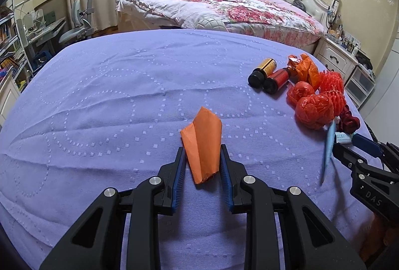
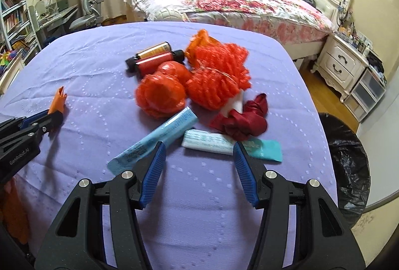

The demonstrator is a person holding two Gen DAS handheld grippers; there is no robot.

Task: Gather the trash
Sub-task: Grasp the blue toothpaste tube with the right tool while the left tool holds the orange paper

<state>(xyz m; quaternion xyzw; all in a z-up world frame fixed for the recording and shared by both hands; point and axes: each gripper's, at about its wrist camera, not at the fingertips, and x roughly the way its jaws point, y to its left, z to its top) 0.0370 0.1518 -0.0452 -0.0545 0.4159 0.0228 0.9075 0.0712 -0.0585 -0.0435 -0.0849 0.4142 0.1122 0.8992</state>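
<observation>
An orange paper scrap (image 1: 203, 143) lies on the purple cloth (image 1: 124, 95), between the fingers of my left gripper (image 1: 202, 154), which looks shut on it or nearly so. It also shows in the right wrist view (image 2: 58, 99). My right gripper (image 2: 199, 153) is open and empty, just short of a trash pile: a light blue packet (image 2: 154, 140), a white and teal packet (image 2: 224, 144), crumpled red bags (image 2: 160, 95), red foam netting (image 2: 217, 75), a dark red wad (image 2: 242, 120) and two small bottles (image 2: 154, 58).
A bin with a black liner (image 2: 349, 170) stands at the table's right edge. A floral bed (image 1: 224, 8) lies behind, a white nightstand (image 2: 341, 63) to the right, and a desk, chair and shelves (image 1: 37, 31) to the left.
</observation>
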